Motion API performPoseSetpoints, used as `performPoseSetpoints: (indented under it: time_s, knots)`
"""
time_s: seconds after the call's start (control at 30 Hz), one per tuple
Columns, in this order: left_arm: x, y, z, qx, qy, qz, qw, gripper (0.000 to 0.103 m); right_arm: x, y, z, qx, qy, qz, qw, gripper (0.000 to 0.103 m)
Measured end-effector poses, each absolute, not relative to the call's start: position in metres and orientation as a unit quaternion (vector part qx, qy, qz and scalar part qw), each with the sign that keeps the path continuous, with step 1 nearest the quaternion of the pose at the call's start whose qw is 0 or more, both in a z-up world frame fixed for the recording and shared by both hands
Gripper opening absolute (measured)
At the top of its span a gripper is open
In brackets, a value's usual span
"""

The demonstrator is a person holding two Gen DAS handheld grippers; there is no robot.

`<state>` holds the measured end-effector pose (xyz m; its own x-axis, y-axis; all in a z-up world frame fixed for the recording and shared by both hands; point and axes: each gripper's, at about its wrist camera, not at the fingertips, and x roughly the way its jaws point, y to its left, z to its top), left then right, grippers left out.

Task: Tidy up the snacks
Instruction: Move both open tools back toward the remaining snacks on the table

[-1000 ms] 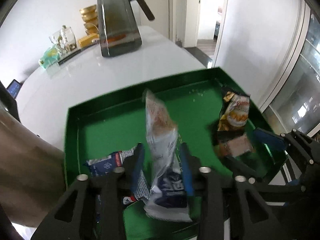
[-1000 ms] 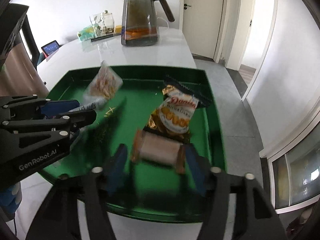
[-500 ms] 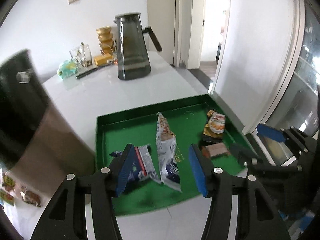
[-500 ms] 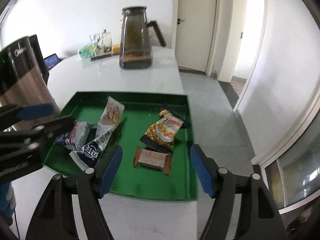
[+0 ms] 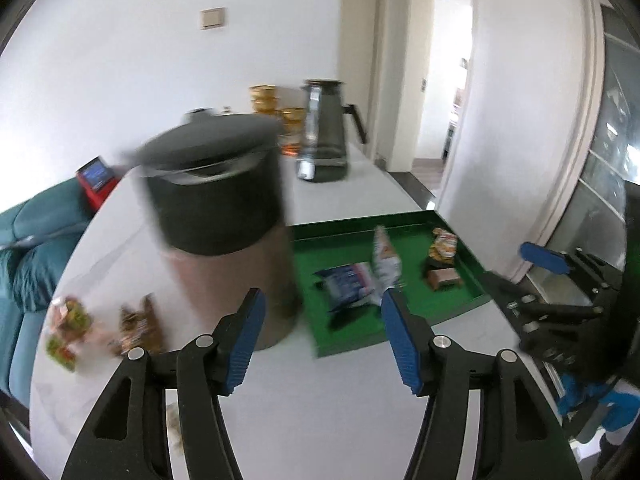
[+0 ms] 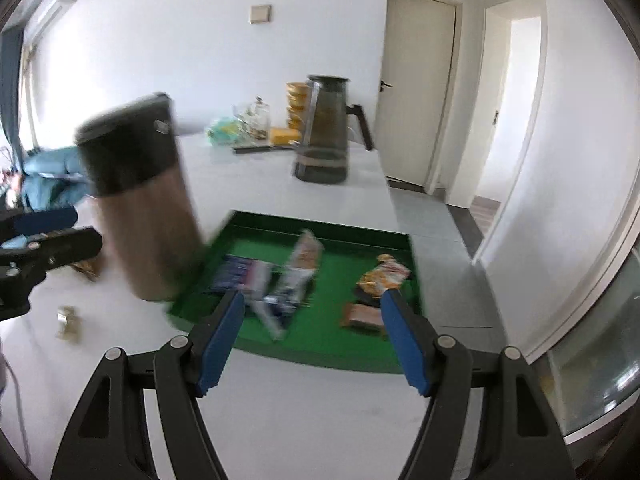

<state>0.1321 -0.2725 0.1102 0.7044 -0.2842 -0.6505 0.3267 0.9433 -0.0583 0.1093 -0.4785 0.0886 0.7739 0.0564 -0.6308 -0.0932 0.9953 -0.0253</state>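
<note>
A green tray (image 5: 472, 300) (image 6: 344, 360) on the white table holds several snack packets: a blue-white packet (image 5: 348, 282) (image 6: 240, 272), a tall white packet (image 5: 384, 260) (image 6: 298, 276), an orange chip bag (image 5: 442, 246) (image 6: 384, 276) and a brown bar (image 5: 444, 278) (image 6: 362, 316). More snack packets (image 5: 136, 328) lie on the table left of a tall flask. My left gripper (image 5: 322, 332) is open and empty, held above the table before the tray. My right gripper (image 6: 312, 332) is open and empty, above the tray's near edge.
A tall bronze flask with a black lid (image 5: 224, 232) (image 6: 140, 200) stands left of the tray. A dark glass pitcher (image 5: 324, 132) (image 6: 326, 128), gold bowls (image 5: 266, 98) and glass jars (image 6: 256, 120) stand at the far end. A teal sofa (image 5: 28, 248) is left.
Both grippers have pulled back and up from the tray. The left one let go of the tall white packet, which now lies in the tray. The flask and table snacks came into view.
</note>
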Motion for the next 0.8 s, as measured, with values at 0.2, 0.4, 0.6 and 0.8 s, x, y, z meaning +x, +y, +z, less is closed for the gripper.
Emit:
performPoseSetpoints:
  time_s: [0.2,0.4,0.6,0.8]
  knots:
    - [0.122,-0.173,0.112,0.013,0.359,-0.118,0.926,0.055,0.089,-0.417,0.116,-0.028,0.316,0.074,0.945,0.092]
    - [0.124,-0.082,0.098,0.000,0.376,-0.062,0.925,0.055,0.082,-0.349,0.115,-0.046,0.325,0.111,0.938,0.092]
    - [0.125,-0.016,0.067,-0.022,0.403,-0.032,0.914,0.055,0.081,-0.292,0.091,-0.051,0.352,0.137,0.924,0.092]
    - [0.129,0.017,0.031,-0.026,0.432,-0.026,0.901,0.055,0.084,-0.241,0.057,-0.059,0.385,0.161,0.907,0.092]
